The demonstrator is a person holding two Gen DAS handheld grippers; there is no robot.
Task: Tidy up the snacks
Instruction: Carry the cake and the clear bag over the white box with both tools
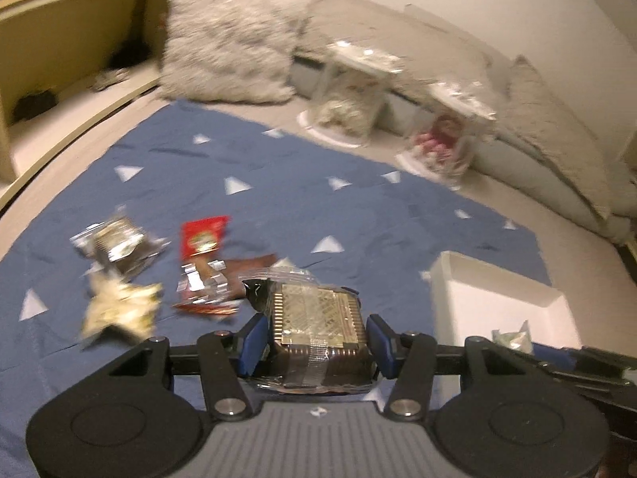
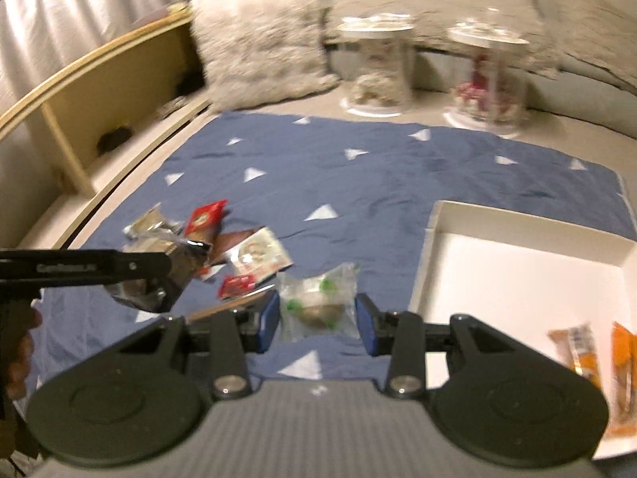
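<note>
My left gripper (image 1: pixel 316 338) is shut on a dark, gold-patterned snack packet (image 1: pixel 316 318) and holds it above the blue cloth (image 1: pixel 278 199); it also shows at the left of the right wrist view (image 2: pixel 159 275). My right gripper (image 2: pixel 316 320) is open, its fingers on either side of a clear packet with green and brown contents (image 2: pixel 318 298) that lies on the cloth. Loose snack packets (image 1: pixel 199 267) lie in a pile at the left. A white box (image 2: pixel 517 279) at the right holds orange packets (image 2: pixel 597 354).
Two clear lidded jars (image 2: pixel 378 67) (image 2: pixel 485 75) with snacks inside stand behind the cloth. A fluffy pillow (image 2: pixel 258 40) and grey cushions lie at the back. A wooden shelf (image 2: pixel 99 99) runs along the left.
</note>
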